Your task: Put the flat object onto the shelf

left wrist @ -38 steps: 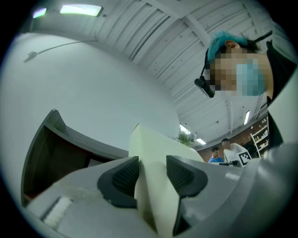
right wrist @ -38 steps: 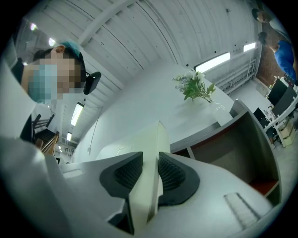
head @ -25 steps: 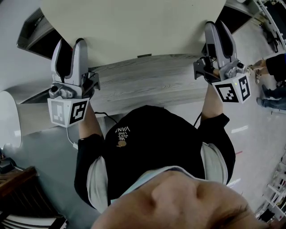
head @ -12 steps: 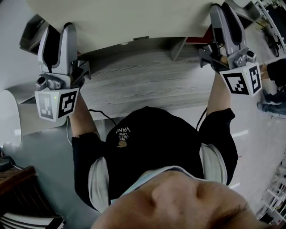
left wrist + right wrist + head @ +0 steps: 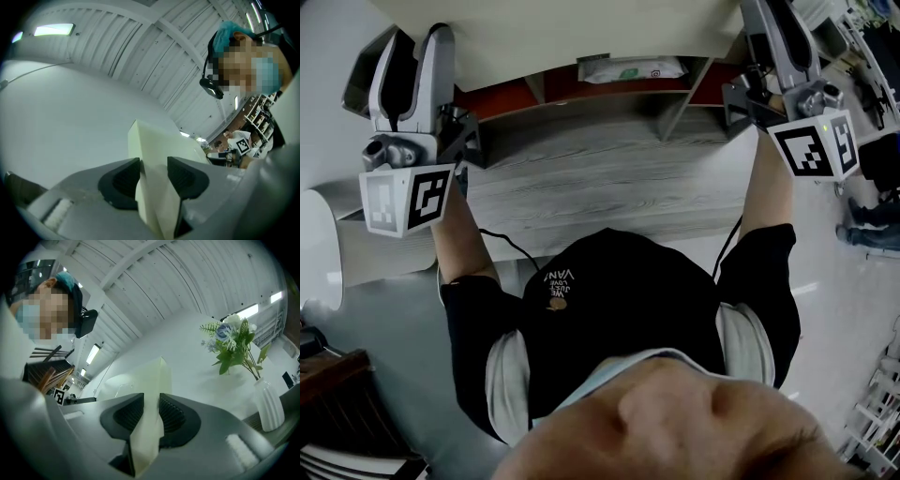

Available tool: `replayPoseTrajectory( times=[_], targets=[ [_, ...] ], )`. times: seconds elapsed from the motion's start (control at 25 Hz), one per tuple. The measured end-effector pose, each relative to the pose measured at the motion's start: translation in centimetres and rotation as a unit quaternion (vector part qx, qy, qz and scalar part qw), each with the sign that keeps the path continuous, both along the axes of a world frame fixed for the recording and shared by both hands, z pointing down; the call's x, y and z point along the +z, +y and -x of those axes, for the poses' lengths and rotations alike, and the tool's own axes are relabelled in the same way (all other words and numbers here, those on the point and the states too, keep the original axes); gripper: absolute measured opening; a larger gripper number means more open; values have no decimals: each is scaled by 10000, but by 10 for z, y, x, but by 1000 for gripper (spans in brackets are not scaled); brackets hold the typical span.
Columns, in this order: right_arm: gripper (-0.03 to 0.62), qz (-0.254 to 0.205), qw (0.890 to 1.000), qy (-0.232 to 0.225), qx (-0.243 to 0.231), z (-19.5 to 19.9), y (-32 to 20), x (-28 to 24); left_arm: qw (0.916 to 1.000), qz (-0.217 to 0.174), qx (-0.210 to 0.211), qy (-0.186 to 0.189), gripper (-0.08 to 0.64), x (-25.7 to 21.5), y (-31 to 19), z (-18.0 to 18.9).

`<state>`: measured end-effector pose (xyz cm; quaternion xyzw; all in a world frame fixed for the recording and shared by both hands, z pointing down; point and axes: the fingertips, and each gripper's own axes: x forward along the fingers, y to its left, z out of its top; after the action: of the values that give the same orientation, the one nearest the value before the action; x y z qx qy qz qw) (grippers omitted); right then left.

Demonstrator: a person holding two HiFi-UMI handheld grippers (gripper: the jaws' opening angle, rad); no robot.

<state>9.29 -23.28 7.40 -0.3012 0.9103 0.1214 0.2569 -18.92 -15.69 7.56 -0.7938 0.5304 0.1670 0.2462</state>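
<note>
I see one flat board [image 5: 581, 28], cream in colour, held up in the air across the top of the head view. It touches no surface there. It reaches from one gripper to the other, and its far part runs out of the picture. There are two grippers, and each takes one side edge of the board.

The left gripper [image 5: 414, 42] has its jaws a moderate way apart and clamped on the board's thick edge [image 5: 154, 187], with both pads pressing on it. The right gripper [image 5: 778, 28] has its jaws closer together and pinches the board [image 5: 150, 394] in the same way.

Under the near edge of the board I see one shelf [image 5: 609, 169] with a grey wood top. This top is bare from side to side, so there is open room below the board. Behind it are openings with a red-brown back, separated by upright dividers. In one opening lies one white packet [image 5: 628, 67].

In the right gripper view there is one white vase [image 5: 269, 408] with flowers [image 5: 232, 341], well apart from the board's edge.
</note>
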Motion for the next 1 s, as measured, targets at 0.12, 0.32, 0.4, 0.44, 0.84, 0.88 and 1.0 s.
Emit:
replayPoseTrajectory(
  times=[0.12,0.32,0.4,0.44,0.84,0.88,1.0],
  targets=[
    [92,-2,10000,29,-55,6,-22,-14,10000,-22,-35,-78,190,-16,-20,2],
    [91,29,10000,40,-30,7,-41,-22,9999,-27,-21,-103,190,-29,-38,3],
    [91,31,10000,28,-46,7,-39,-21,10000,-28,-28,-78,189,-27,-36,4],
    [91,14,10000,21,-54,8,-40,-23,10000,-42,-28,-74,189,-29,-37,5],
    [91,-126,9999,23,-15,15,-58,-50,9998,-142,13,-151,189,-51,-58,11],
    [91,-114,9999,41,-5,15,-60,-50,9997,-139,5,-184,189,-52,-60,11],
    [91,-88,9999,101,31,17,-67,-53,9995,-117,-23,-277,189,-56,-68,12]
  ],
)
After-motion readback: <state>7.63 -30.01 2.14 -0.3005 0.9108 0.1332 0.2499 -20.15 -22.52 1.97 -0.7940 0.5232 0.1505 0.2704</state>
